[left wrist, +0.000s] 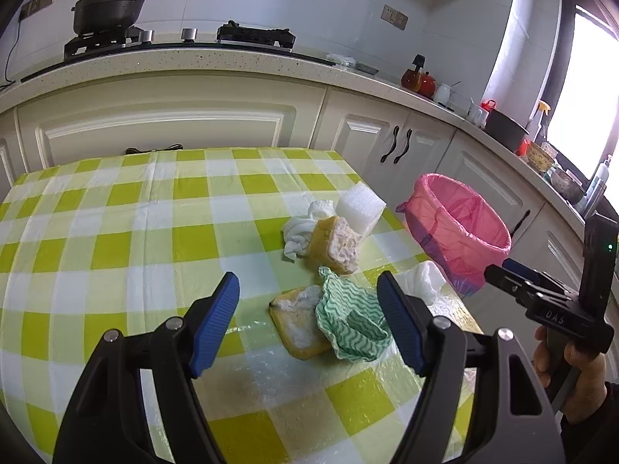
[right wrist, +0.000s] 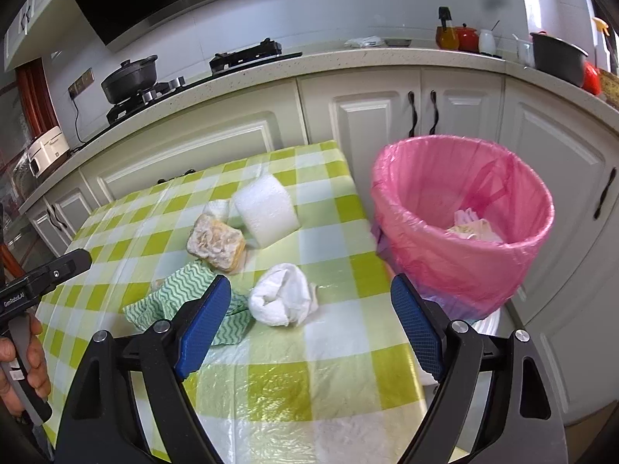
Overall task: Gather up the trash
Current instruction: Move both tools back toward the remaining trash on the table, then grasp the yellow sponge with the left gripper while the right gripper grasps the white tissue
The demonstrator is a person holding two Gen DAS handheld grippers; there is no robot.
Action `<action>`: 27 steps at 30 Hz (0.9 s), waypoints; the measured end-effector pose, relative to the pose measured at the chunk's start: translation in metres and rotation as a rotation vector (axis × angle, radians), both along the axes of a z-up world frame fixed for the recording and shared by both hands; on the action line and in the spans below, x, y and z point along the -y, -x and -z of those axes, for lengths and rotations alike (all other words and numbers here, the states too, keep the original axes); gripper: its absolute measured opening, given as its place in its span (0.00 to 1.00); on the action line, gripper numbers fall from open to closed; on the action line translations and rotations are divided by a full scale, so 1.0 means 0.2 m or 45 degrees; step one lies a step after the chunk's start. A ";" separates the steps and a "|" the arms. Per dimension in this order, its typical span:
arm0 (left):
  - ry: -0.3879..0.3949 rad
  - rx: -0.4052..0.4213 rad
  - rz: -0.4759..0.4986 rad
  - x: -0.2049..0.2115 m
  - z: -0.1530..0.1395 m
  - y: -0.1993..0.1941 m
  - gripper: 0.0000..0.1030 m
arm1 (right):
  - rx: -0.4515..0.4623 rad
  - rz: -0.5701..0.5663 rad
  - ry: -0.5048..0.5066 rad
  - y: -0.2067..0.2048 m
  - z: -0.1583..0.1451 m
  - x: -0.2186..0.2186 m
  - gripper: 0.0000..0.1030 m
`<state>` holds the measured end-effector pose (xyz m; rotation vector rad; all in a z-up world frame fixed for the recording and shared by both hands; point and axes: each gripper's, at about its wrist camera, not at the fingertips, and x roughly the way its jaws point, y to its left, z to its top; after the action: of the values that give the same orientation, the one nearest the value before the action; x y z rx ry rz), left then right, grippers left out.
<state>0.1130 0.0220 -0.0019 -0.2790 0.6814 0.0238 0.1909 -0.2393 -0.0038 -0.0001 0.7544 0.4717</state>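
Blue-padded fingers of my left gripper [left wrist: 309, 309] stood apart over the tabletop [left wrist: 116, 232], pads pressing on nothing; a flat yellow sponge [left wrist: 298, 324] and a green-and-white wavy cloth [left wrist: 348, 324] lay beneath the gap. My right gripper [right wrist: 309, 328] likewise had its fingers spread wide and empty, with a crumpled white tissue wad [right wrist: 282, 301] lying between and just beyond the tips. The wavy cloth lay just beside my right gripper's left finger [right wrist: 205, 328].

Farther along the checked green-and-white cover, a second, thicker sponge [right wrist: 216, 243] rested on its side, touching a white foam block [right wrist: 267, 208]. A smaller white tissue [left wrist: 301, 232] lay against that sponge on its far side.

Off the tabletop's right edge stood the bin with its pink liner [right wrist: 464, 239], open at the top, holding some pale scraps at the bottom. Beyond were cream cabinets [right wrist: 367, 123] and a dark pot [left wrist: 108, 9] on the stove.
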 end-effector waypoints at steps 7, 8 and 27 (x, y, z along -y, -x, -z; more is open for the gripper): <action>0.041 -0.023 0.022 -0.01 0.05 -0.07 0.68 | -0.039 -0.043 0.029 -0.04 0.08 -0.10 0.78; 0.045 -0.030 0.026 -0.01 0.07 -0.07 0.68 | -0.045 -0.047 0.036 -0.05 0.09 -0.11 0.78; 0.099 -0.097 0.111 0.02 0.18 -0.39 0.63 | -0.155 -0.094 0.118 -0.19 0.29 -0.29 0.59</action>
<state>0.1918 0.0172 -0.0380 -0.3243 0.7708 -0.0756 0.2289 -0.1809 -0.0613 -0.0872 0.8974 0.5100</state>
